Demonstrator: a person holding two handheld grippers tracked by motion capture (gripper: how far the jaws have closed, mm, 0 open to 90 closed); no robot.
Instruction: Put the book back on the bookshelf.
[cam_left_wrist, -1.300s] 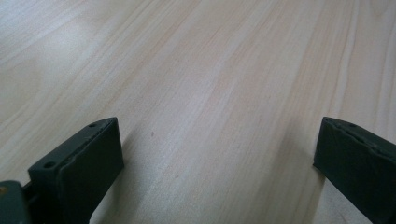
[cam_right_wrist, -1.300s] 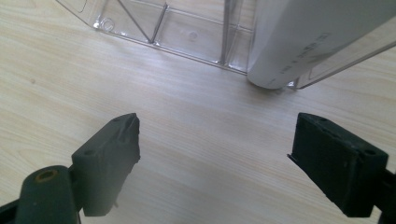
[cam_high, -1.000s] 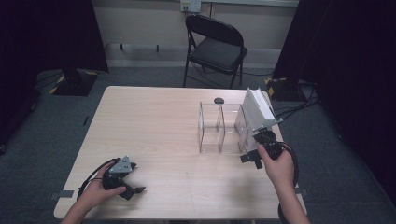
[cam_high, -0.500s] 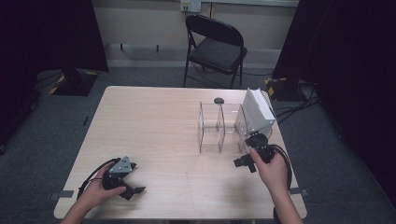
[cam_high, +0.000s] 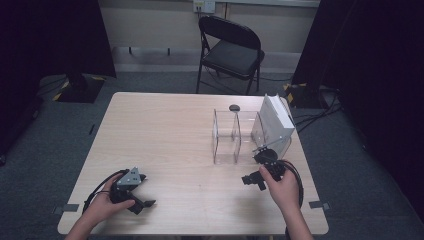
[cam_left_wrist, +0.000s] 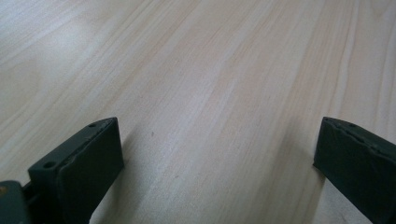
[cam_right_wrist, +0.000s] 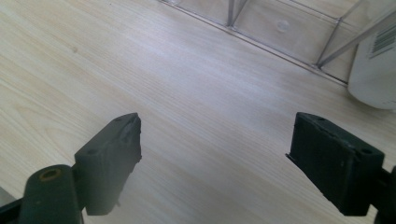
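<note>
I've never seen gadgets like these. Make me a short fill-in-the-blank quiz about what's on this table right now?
1. The white box leans in the clear ____ organizer.
2. The jaws of the right gripper stand wide ____ over bare wood.
3. Beyond the table stands a black folding ____.
4. The left gripper sits near the table's front-____ corner.

Missing words: plastic; open; chair; left

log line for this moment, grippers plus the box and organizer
left gripper: open, empty, near table edge | right gripper: open, empty, before clear organizer | white box: tilted in organizer's right compartment
</note>
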